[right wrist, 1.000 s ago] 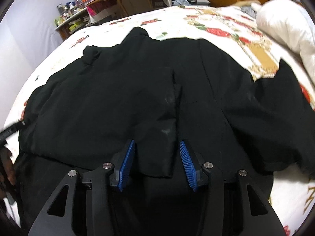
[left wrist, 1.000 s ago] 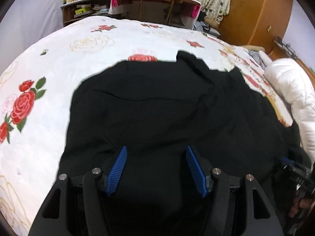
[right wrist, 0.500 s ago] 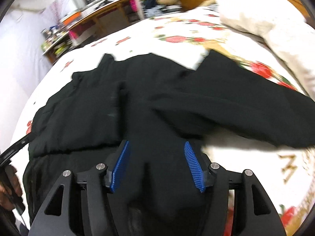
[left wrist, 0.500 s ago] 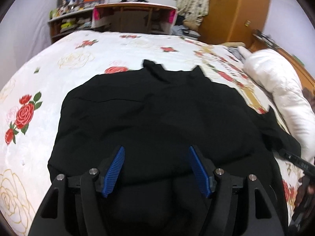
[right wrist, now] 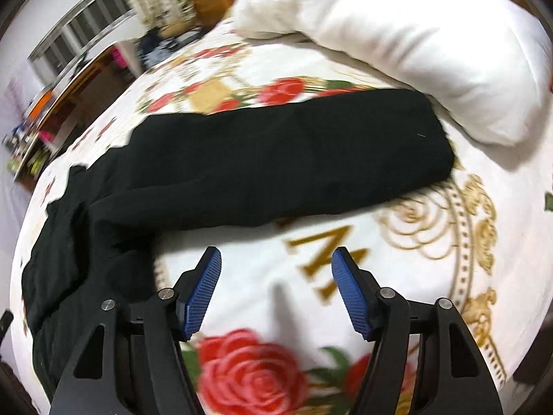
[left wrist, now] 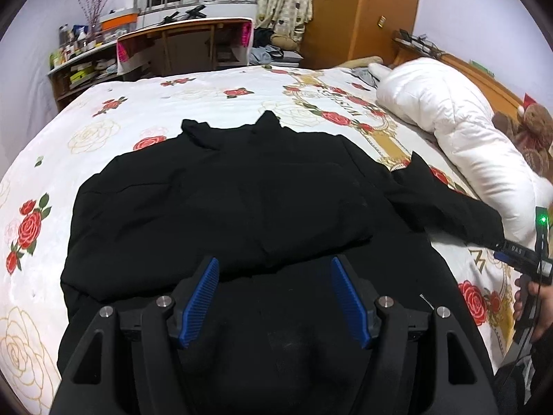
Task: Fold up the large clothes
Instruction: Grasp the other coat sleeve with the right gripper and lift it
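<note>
We see a black garment (left wrist: 242, 200) spread across a bed (left wrist: 103, 131) covered in a white sheet printed with red roses. It lies roughly flat with its collar toward the far side, and one side already looks folded over the body. From the left wrist view, our left gripper (left wrist: 274, 297) hovers above the near hem, its blue-padded jaws apart and holding nothing. One long sleeve (right wrist: 293, 159) stretches out to the right over the sheet, its cuff ending just beside a puffy white duvet (right wrist: 397, 34). From the right wrist view, our right gripper (right wrist: 275, 287) hangs over bare sheet near that sleeve, jaws apart and empty; this view is blurred. The cloth appears soft, limp and fairly thick, so we judge it will sag and drape when lifted rather than hold a shape, and its dark surface hides seams and edges. A sensible hold for the right gripper would be the cuff end of the sleeve, pinching both layers, to carry it across the body. A desk (left wrist: 186, 41) stands beyond the bed.
</note>
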The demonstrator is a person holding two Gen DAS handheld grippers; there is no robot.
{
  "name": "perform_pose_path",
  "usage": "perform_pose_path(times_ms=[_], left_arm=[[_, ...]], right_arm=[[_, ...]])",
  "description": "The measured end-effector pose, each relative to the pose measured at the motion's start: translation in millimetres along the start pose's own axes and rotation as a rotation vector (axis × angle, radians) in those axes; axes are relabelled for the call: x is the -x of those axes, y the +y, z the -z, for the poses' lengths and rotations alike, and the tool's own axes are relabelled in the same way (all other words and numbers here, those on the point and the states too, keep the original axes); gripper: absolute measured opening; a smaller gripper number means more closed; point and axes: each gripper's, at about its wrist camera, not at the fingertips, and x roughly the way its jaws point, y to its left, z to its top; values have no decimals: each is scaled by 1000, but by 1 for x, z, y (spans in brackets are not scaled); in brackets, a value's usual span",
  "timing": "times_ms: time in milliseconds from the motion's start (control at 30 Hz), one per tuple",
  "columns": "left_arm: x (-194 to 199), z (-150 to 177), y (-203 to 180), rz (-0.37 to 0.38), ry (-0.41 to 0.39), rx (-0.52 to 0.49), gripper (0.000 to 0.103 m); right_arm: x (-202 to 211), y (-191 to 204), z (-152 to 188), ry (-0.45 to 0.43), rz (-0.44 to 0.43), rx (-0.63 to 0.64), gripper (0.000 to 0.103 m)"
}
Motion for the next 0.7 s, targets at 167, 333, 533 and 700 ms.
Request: perform_pose_path(times_ms=[167, 333, 533, 700], left_arm=[[-13, -6, -8, -13, 10, -34, 69], [-30, -9, -9, -22, 23, -41, 69], [-47, -7, -3, -28, 48, -33, 69], [-51, -3, 3, -32, 59, -24, 69]], right_arm=[[-13, -50, -15, -9, -11, -164, 71], [-31, -83, -27, -29, -43, -334, 71], [-47, -101, -43, -75, -47, -420, 71], [-49, -99, -57, -85, 21, -418, 66]])
